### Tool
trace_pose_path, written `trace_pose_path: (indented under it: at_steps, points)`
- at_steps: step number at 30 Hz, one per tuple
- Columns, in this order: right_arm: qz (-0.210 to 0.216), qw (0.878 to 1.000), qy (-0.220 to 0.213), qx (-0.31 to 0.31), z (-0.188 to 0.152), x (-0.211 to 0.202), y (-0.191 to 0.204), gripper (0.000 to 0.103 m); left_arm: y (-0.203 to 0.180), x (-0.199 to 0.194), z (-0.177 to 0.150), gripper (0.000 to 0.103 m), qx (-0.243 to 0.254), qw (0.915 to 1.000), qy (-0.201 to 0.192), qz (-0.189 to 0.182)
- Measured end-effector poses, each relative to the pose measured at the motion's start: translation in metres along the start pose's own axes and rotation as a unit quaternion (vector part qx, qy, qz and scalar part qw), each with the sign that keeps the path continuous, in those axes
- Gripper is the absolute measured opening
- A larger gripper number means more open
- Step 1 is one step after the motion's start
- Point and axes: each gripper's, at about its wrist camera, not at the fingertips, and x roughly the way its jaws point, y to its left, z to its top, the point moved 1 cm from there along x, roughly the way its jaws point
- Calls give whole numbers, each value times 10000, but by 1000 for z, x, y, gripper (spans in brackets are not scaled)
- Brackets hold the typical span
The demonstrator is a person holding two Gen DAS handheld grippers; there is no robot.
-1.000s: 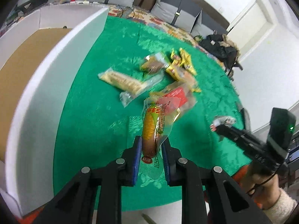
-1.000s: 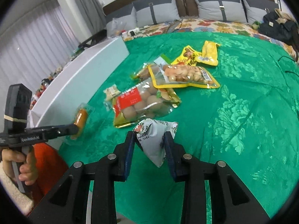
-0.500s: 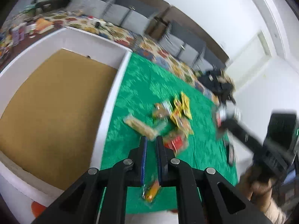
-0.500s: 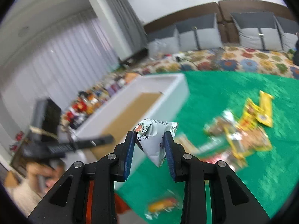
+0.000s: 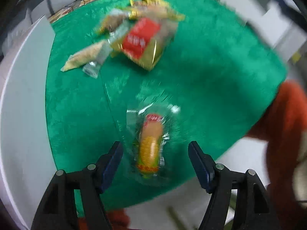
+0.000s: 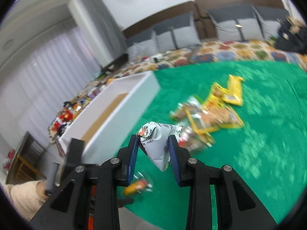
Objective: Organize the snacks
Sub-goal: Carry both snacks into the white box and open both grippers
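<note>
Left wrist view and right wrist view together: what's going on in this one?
A person is sorting snacks on a green cloth beside a white box. The left tongs have just been opening; the sausage packet lies on the cloth between the open jaws, not gripped. The right tongs are shut on a white crumpled packet, held above the cloth. Other snack bags lie in a pile further back.

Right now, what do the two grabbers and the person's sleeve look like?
Both the left gripper and the right gripper are black, with angular arms, round silver screws and flat blue pads inside the fingers. The sleeve looks fluffy and cream.
</note>
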Motion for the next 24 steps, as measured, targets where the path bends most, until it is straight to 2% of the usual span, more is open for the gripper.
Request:
trace_pose_path:
  at_steps: [1,2,3,4,9,12,13,15,17,19,21,24]
  points:
    - [-12,10000,-11,40,-2,-2,-3,34,-1,3,-2,55,58,9999,10,85]
    - [-23,10000,-29,92,-5,-5,-7,34,0,-1,-3,36,16,9999,-114,6]
    - [-29,9999,-40,111,-7,-6,-9,34,1,-4,-3,25,-15,9998,-164,151]
    - [-33,9999,-48,112,-9,-7,-10,34,5,-9,-3,24,-129,9994,-208,256]
    - [15,9999,-37,122,-10,0,-7,34,34,-29,-4,23,-925,9943,-522,-99]
    - [66,10000,7,64,-11,4,1,34,47,-64,-6,23,-1473,9821,-1004,-604]
    - [83,10000,38,-5,-10,6,6,34,56,-83,-9,23,-1667,9753,-1222,-774]
    - [174,9996,108,-195,-4,14,23,34,74,-118,-13,24,-1933,9645,-1596,-835]
    - [386,9981,114,-459,7,25,52,34,97,-148,-23,24,-2169,9551,-1886,-723]
    - [666,9952,140,-704,19,38,85,34,131,-172,-36,24,-2481,9455,-2061,-455]
    - [1052,9902,218,-895,31,55,122,34,163,-184,-53,24,-2782,9377,-2079,-25]
    - [1538,9813,493,-1050,46,93,178,34,206,-192,-86,25,-3327,9205,-2020,357]
